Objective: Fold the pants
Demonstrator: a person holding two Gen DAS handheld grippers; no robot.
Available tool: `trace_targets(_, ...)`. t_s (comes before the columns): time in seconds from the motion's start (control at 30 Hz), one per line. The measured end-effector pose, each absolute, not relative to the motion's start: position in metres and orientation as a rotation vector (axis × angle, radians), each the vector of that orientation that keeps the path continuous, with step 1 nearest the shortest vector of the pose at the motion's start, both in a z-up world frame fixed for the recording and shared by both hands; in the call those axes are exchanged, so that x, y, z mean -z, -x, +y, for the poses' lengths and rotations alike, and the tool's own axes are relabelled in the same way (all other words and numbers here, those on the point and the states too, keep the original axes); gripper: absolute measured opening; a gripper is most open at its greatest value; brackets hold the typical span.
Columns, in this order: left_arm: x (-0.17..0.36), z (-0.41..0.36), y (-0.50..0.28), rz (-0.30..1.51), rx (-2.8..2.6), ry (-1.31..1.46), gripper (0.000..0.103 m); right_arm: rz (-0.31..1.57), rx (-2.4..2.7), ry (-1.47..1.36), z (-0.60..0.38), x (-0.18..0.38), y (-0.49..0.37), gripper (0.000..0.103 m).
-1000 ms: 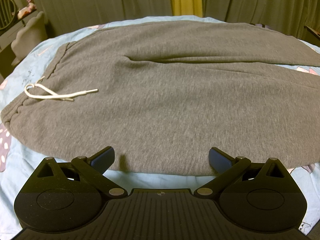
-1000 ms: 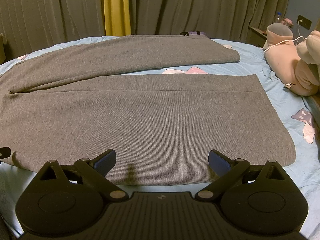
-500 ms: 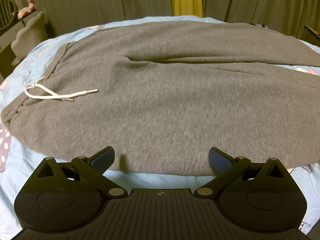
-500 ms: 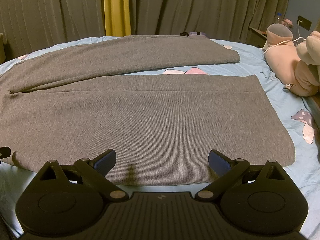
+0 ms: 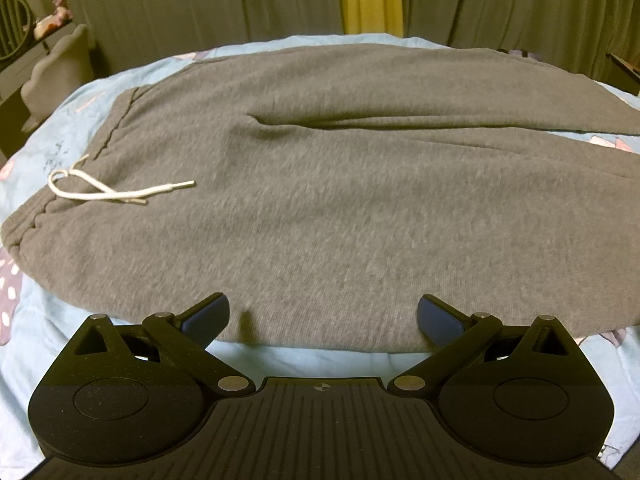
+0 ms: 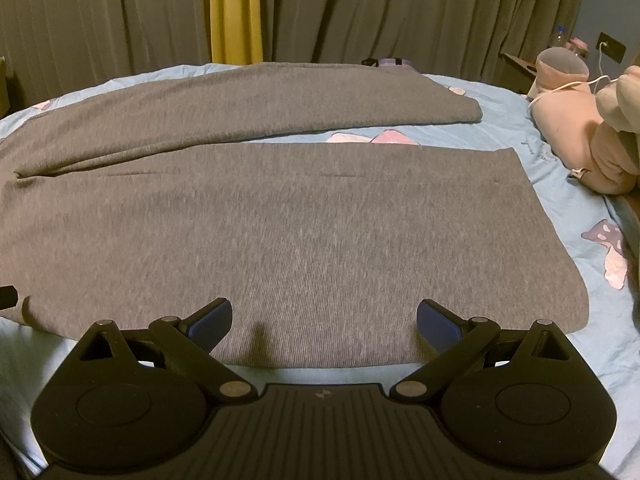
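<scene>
Left wrist view looks across grey pants spread flat on a bed with a pale blue sheet. The waistband sits at the far left of the pants, and a white drawstring lies loose on the fabric just inside it. The left gripper hangs at the near edge of the pants with its two blue-padded fingers spread wide, nothing between them; a strip of sheet shows between the gripper body and the hem of cloth. Beyond the pants hang olive curtains with one yellow panel.

From the right wrist the pants show their legs: the near leg lies broad and flat, its cuff ending square toward the right, while the far leg angles away behind it, with a wedge of sheet (printed with a pink shape) between the two. The right gripper is also at the near edge of the pants, fingers wide apart and holding nothing. To the right of the pants, on the bed, rests a pink plush toy, with a white cable trailing over it. A mushroom print marks the sheet just beside the near cuff.
</scene>
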State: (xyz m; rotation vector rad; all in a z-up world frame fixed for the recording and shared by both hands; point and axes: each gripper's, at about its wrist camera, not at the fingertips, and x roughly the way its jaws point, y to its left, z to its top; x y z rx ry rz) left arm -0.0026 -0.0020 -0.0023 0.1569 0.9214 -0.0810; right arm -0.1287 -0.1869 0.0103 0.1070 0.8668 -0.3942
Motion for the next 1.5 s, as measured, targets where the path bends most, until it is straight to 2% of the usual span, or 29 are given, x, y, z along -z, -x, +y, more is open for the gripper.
trace_targets(0.47,0.000,-0.004,0.001,0.913,0.093,-0.155,0.103,0.905,0.360,-0.184,-0.194,-0.009,0.122,0.099)
trace_targets(0.63,-0.005,0.001,-0.006,0.906,0.044,-0.116,0.103,0.971,0.324,-0.443,-0.229,-0.001,0.101,0.099)
trace_targets(0.8,-0.007,0.004,-0.036,0.903,-0.094,-0.088,0.103,1.114,0.410,-0.652,-0.266,0.036,0.067,0.100)
trace_targets(1.0,-0.001,0.011,-0.077,0.833,-0.208,-0.043,0.103,1.145,0.424,-0.565,-0.262,0.044,0.048,0.100)
trace_targets(1.1,0.011,0.019,-0.083,0.805,-0.247,-0.050,0.103,1.234,0.413,-0.445,-0.247,0.047,0.033,0.100)
trace_targets(1.2,0.016,0.029,-0.087,0.814,-0.269,-0.029,0.103,1.324,0.441,-0.461,-0.253,0.036,0.008,0.099)
trace_targets(1.4,0.022,0.039,-0.093,0.761,-0.317,0.022,0.103,0.915,0.468,-0.588,-0.307,-0.020,-0.100,0.099)
trace_targets(1.5,0.034,0.032,-0.102,0.795,-0.333,-0.046,0.103,0.825,0.507,-0.635,-0.334,-0.019,-0.179,0.097)
